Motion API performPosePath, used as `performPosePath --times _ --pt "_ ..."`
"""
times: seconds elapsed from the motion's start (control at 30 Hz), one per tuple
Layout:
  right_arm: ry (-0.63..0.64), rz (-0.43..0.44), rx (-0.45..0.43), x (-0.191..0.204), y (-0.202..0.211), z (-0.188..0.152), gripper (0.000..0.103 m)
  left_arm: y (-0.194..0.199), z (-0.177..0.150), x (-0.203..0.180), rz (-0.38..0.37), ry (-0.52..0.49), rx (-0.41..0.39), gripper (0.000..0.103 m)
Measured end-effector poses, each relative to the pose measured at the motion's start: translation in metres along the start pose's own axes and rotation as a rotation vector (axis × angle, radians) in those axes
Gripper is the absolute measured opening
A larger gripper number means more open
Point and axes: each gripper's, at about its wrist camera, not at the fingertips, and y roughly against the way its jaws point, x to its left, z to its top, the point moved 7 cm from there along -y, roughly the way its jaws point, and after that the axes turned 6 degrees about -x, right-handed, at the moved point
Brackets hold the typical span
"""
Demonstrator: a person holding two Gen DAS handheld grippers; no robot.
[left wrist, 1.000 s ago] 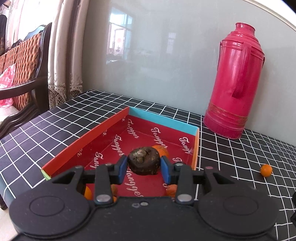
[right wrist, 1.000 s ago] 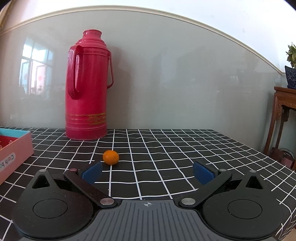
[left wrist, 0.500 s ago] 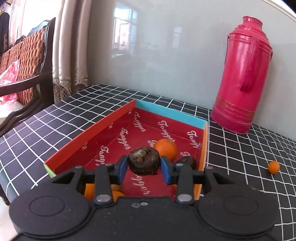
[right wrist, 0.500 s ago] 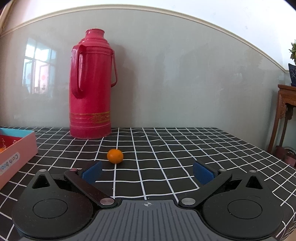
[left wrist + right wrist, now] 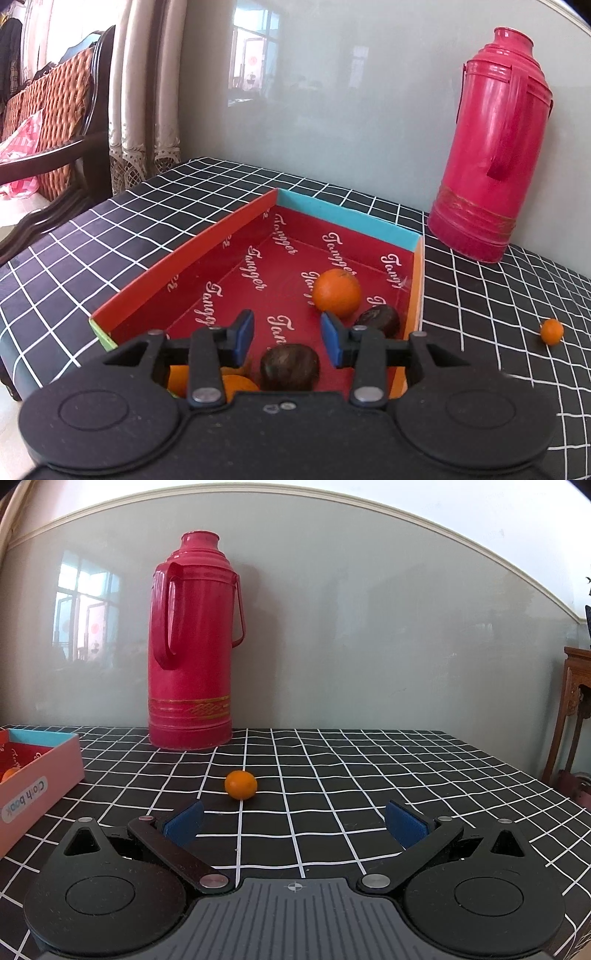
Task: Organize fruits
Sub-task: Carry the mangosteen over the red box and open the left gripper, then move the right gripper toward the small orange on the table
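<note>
Drop-off step looks done: the dark fruit point(image 5: 290, 366) is left in the box point(image 5: 192, 258) under the left gripper point(image 5: 287, 338)'s parted jaws, so next the small orange point(image 5: 241, 784), just ahead of the right gripper point(image 5: 294, 822)'s wide-open jaws, probably gets closed on.

Left tongs point(image 5: 287, 341): blue pads parted, nothing held between them, tilted downward.
Right tongs point(image 5: 294, 823): blue pads spread wide, nothing held, level and low over the tabletop point(image 5: 388, 775).
</note>
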Motion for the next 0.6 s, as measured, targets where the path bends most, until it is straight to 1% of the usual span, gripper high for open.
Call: performPosePath --times 0.1,0.2,0.3,0.33,0.37,0.43,0.5,0.6 --pt "-0.001 0.004 0.016 0.001 -0.001 -0.001 0.103 0.000 -0.001 0.001 -0.001 0.010 0.007 0.034" --pt "-0.006 0.008 0.016 0.001 -0.001 0.000 0.103 0.002 0.001 0.002 -0.001 0.010 -0.004 0.036" --pt "-0.010 0.011 0.019 0.000 -0.001 0.000 0.103 0.005 0.003 0.002 -0.002 0.017 -0.020 0.041" --pt "-0.011 0.013 0.024 0.000 -0.001 0.000 0.103 0.007 0.004 0.002 -0.002 0.017 -0.030 0.046" --pt "-0.012 0.015 0.028 -0.001 -0.002 0.000 0.103 0.009 0.006 0.001 0.000 0.017 -0.045 0.055" --pt "-0.016 0.018 0.037 -0.003 -0.003 0.000 0.103 0.015 0.009 -0.001 0.005 0.009 -0.081 0.066" --pt "-0.024 0.018 0.044 -0.005 -0.003 0.000 0.103 0.022 0.013 -0.008 0.001 -0.020 -0.123 0.068" --pt "-0.038 0.019 0.054 -0.009 -0.004 0.000 0.103 0.033 0.015 -0.023 -0.035 -0.068 -0.181 0.073"
